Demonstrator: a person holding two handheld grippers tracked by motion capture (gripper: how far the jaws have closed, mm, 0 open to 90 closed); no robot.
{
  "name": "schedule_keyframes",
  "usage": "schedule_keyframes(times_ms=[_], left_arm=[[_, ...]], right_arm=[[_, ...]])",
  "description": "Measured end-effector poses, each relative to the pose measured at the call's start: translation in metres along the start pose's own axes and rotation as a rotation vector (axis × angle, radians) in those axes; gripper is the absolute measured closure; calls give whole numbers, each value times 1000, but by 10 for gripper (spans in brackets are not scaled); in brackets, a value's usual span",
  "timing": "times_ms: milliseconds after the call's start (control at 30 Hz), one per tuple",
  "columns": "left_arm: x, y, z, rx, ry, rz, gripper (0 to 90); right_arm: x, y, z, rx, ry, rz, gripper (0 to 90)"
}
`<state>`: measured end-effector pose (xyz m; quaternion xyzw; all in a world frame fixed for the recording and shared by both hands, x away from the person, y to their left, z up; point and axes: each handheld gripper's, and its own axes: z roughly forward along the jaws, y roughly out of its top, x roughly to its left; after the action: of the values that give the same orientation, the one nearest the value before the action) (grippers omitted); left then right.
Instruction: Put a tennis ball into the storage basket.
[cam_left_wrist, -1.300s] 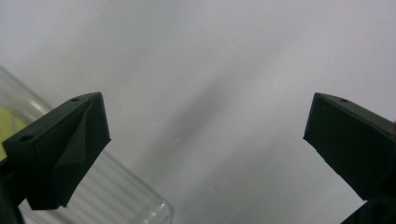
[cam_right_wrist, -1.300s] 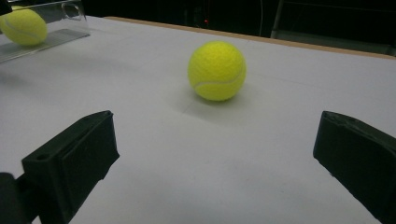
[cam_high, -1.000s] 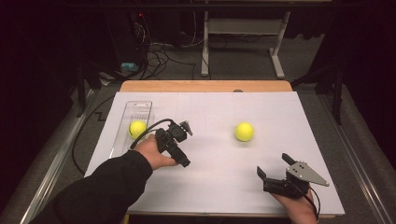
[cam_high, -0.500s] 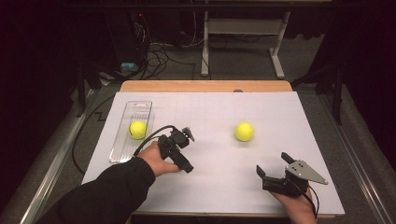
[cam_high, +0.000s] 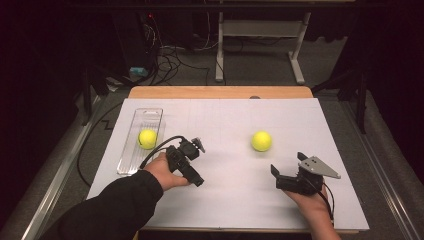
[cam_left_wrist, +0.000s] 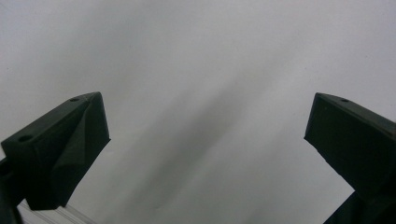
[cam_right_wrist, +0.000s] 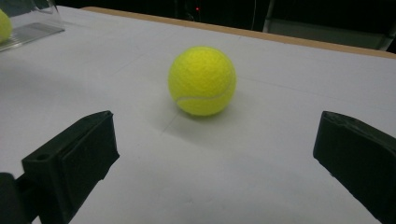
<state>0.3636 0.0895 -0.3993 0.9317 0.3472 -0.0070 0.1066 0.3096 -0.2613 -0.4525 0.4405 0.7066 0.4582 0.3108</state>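
Jaws of the right gripper (cam_high: 286, 172) stand wide apart with nothing between them, pointed at the fuzzy yellow-green tennis ball (cam_high: 261, 141) just ahead on the white paper-covered table (cam_high: 225, 200). Left of that ball, the left gripper (cam_high: 192, 165) is likewise spread and empty. Beyond it, well left of the ball, a second yellow-green tennis ball (cam_high: 147, 139) sits in the long clear plastic tray (cam_high: 131, 160).

One ball (cam_high: 147, 138) lies in the tray (cam_high: 151, 114) (far left), another ball (cam_high: 261, 141) right on the table (cam_high: 230, 197).
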Motion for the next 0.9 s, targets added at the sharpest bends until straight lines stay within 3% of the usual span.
schedule_keyframes(times_ms=[233,567,900], left_arm=[[0,2,4,13,-19,6,4],[-1,2,5,21,-20,6,0],[-2,3,4,23,-23,17,0]], right_arm=[[1,21,27,19,5,-15,0],[3,37,63,56,-6,-16,1],[6,42,105,191,-13,-4,58]])
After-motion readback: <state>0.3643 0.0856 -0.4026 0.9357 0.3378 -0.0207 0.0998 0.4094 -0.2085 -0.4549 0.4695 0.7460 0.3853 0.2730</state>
